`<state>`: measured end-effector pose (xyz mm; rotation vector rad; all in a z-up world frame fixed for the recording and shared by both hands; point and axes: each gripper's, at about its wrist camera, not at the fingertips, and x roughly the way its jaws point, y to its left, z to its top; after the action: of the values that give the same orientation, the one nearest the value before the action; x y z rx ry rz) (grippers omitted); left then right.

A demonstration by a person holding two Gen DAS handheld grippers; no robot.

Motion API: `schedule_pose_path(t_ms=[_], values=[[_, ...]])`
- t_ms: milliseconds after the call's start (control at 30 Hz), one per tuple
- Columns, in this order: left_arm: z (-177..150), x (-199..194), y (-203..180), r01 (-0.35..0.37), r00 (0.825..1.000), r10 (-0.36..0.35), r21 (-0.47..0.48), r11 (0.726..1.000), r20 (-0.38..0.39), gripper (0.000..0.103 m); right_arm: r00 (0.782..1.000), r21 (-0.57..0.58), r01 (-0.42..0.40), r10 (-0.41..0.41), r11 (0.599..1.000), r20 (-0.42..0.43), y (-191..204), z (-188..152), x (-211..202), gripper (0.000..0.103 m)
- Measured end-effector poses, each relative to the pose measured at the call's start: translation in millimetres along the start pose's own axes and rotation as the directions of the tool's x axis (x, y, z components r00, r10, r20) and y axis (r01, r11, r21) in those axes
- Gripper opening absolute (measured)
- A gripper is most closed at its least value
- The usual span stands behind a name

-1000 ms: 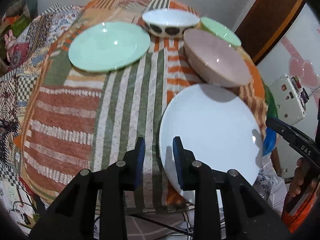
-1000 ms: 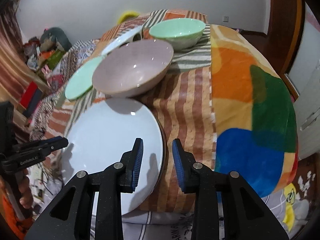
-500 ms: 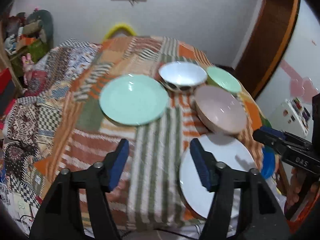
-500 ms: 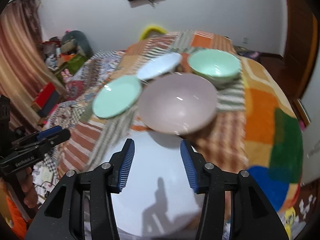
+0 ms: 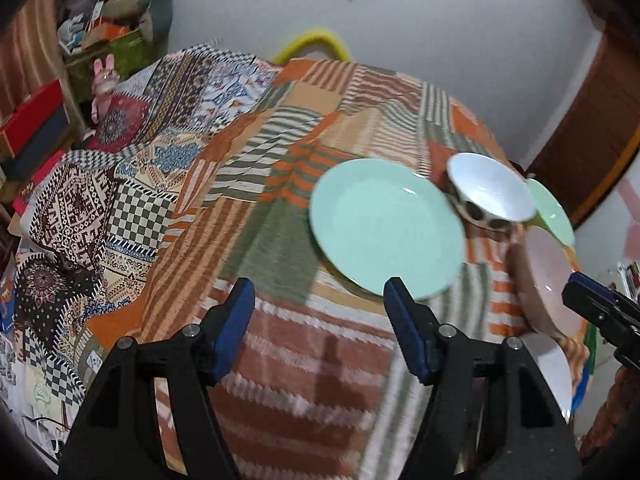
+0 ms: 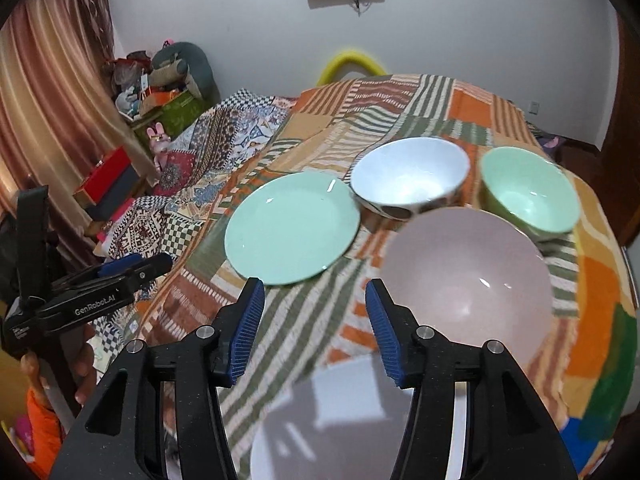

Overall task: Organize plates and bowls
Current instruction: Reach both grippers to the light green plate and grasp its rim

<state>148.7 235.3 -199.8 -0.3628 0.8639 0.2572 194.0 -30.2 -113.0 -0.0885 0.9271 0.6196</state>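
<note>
A mint green plate (image 5: 384, 232) (image 6: 292, 226) lies mid-table. Behind it stand a white bowl with dark spots (image 5: 490, 192) (image 6: 410, 176) and a green bowl (image 5: 550, 210) (image 6: 528, 192). A large pink bowl (image 5: 546, 276) (image 6: 468, 280) sits nearer. A white plate (image 5: 552, 368) (image 6: 340, 420) lies at the near edge. My left gripper (image 5: 319, 292) (image 6: 156, 264) hangs open above the striped cloth, nearer than the green plate. The jaws of my right gripper (image 6: 314, 292) (image 5: 600, 308) are opening above the white plate's far rim, with nothing between them.
A patchwork cloth (image 5: 320, 360) covers the round table. A patterned quilt (image 5: 100, 208) drapes a bed to the left, with boxes and clutter (image 6: 116, 184) beyond. A yellow chair back (image 6: 352, 62) stands behind the table. A wooden door (image 5: 592, 120) is at the right.
Both grippers opened wide and drew back from the white plate's rim. The left one swung left, so the green plate now lies ahead of it. The white plate stays at the near edge.
</note>
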Motion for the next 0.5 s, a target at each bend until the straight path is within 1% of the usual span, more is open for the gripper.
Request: schedule_pose_path(t_ms=[133, 267, 367, 433, 500], values=[[11.1, 28.2, 11.1, 0.000, 1.000, 0.000, -0.008, 1.000, -0.022, 0.067, 1.000, -0.006, 0.012, -0.012, 1.000, -0.027, 5.1, 12.3, 21.8, 0.049], [20.4, 51.2, 12.4, 0.014, 0.999, -0.014, 0.007, 1.000, -0.034, 0.065, 0.996, 0.005, 0.030, -0.029, 1.000, -0.088, -0.3, 25.0, 52.4, 0.049], [28.7, 64.2, 10.6, 0.027, 0.999, -0.027, 0.019, 0.999, -0.031, 0.060, 0.992, 0.013, 0.051, -0.049, 0.999, -0.117, -6.3, 32.8, 68.1, 0.049], [34.2, 72.9, 9.2, 0.036, 0.999, -0.035, 0.023, 0.999, -0.039, 0.053, 0.989, 0.016, 0.054, -0.051, 0.998, -0.137, -8.6, 39.7, 79.6, 0.049], [39.3, 83.1, 9.7, 0.040, 0.998, -0.038, 0.026, 0.999, -0.051, 0.048, 0.987, 0.021, 0.052, -0.048, 0.998, -0.155, -8.1, 43.7, 87.8, 0.049]])
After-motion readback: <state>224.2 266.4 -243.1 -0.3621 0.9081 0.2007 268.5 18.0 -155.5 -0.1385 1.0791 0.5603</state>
